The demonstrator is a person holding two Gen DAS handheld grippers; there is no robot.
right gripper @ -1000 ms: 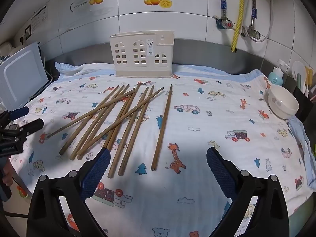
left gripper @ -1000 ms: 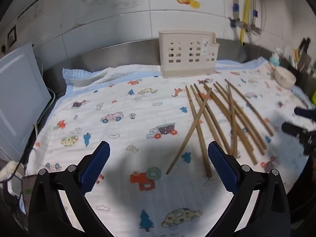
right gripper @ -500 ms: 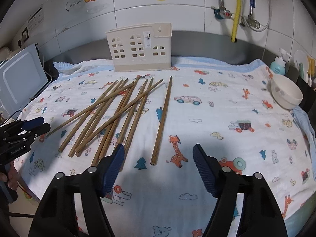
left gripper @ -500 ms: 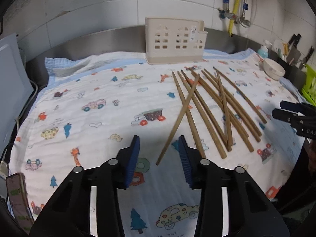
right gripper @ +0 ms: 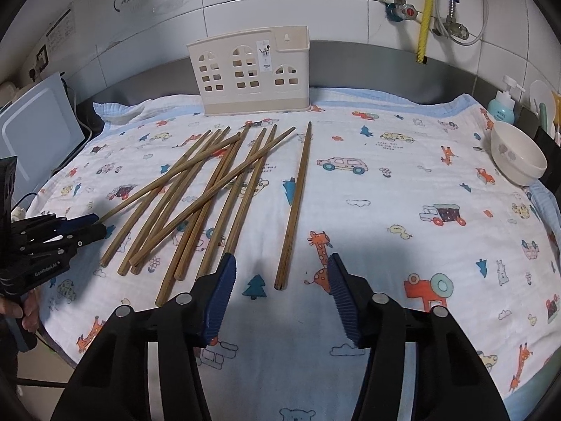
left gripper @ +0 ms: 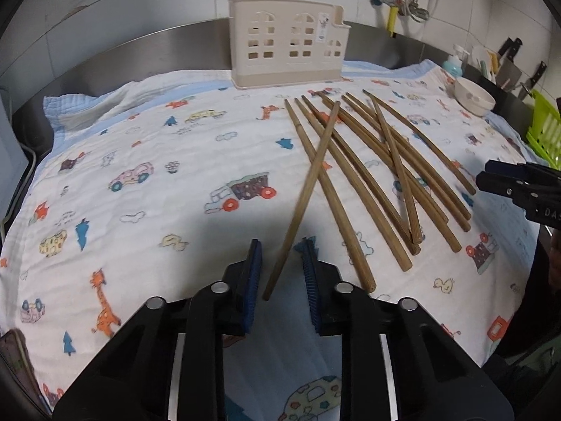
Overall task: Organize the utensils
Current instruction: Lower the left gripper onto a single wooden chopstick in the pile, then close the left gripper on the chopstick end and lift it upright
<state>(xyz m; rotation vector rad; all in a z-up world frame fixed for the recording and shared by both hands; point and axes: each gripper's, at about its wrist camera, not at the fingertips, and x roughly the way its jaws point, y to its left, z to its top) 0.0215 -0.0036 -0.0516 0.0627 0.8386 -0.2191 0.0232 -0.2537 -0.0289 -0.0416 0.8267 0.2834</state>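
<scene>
My left gripper (left gripper: 280,270) has its jaws narrow and they are closing. Between the blue pads (left gripper: 254,273) lies the near end of one chopstick (left gripper: 305,196), but the pads do not press on it; a small gap shows on each side. This stick runs from my fingertips toward 1 o'clock and crosses over two other sticks.

My right gripper (right gripper: 280,287) has its jaws about half spread, and they are closing too. The near end of a single chopstick (right gripper: 296,203) lies between the pads, closer to the right one, and nothing touches it. This stick points to 12 o'clock and lies apart from the others.

The rest of the chopsticks (right gripper: 196,200) lie in a loose pile on the printed cloth (right gripper: 385,245), at 10 o'clock from my right gripper and at 1 o'clock from my left one. Some cross each other.

The beige holder (right gripper: 250,77) stands upright at the far edge of the cloth, at 12 o'clock, against the metal wall. I cannot see inside it.

A white bowl (right gripper: 519,158) sits at 2 o'clock near the right edge of the cloth, with a soap bottle (right gripper: 501,105) just behind it.
</scene>
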